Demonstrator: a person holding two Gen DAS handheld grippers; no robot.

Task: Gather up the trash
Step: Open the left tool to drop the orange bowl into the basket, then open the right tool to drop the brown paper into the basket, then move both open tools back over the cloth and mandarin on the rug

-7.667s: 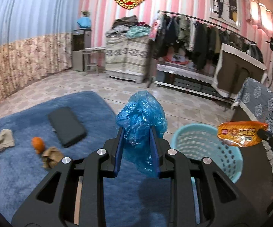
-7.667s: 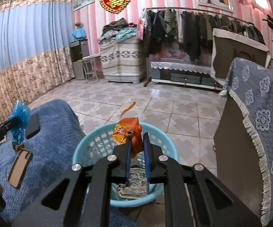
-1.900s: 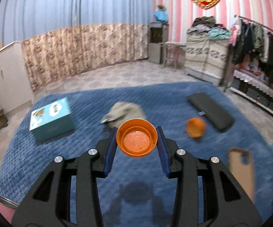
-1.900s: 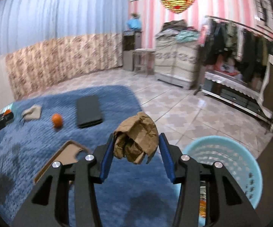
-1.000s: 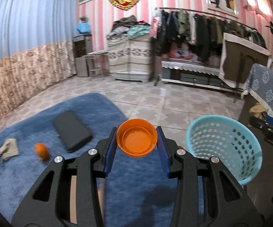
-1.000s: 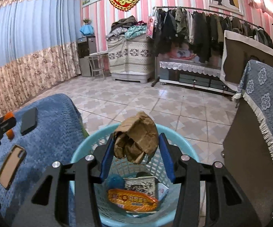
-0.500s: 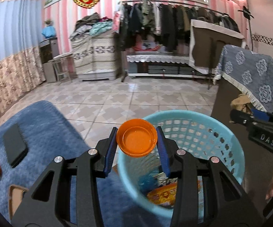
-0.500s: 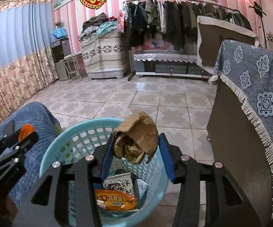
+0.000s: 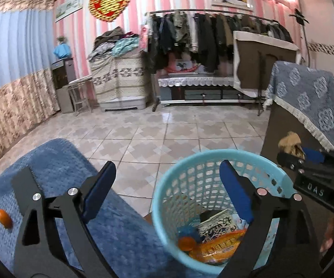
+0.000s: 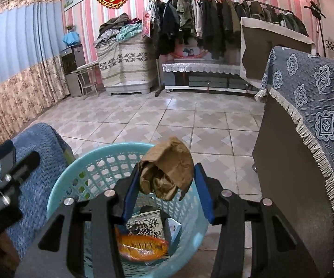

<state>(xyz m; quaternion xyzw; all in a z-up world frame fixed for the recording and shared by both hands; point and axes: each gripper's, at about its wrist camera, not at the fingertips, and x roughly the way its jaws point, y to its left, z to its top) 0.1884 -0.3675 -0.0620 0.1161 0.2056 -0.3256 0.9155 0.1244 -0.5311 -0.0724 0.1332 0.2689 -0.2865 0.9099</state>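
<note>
Basket (image 9: 215, 159) mouth faces up at five o'clock; left gripper (image 9: 167, 185) spread wide, right gripper (image 10: 165, 185) clamping crumpled paper (image 10: 167, 171).

One turquoise basket (image 9: 215, 159), two tongs — left tongs (image 9: 167, 185), right tongs (image 10: 167, 186) — one crumpled brown paper (image 10: 167, 169), one orange cap (image 9: 186, 243), one orange wrapper (image 10: 142, 246), one rug (image 9: 58, 162).

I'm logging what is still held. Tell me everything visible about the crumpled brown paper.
The crumpled brown paper is a creased, kraft-looking wad with folds open toward the camera. The right tongs pinch it between blue pads, directly above the light blue basket. It touches only the pads, not the basket.
</note>
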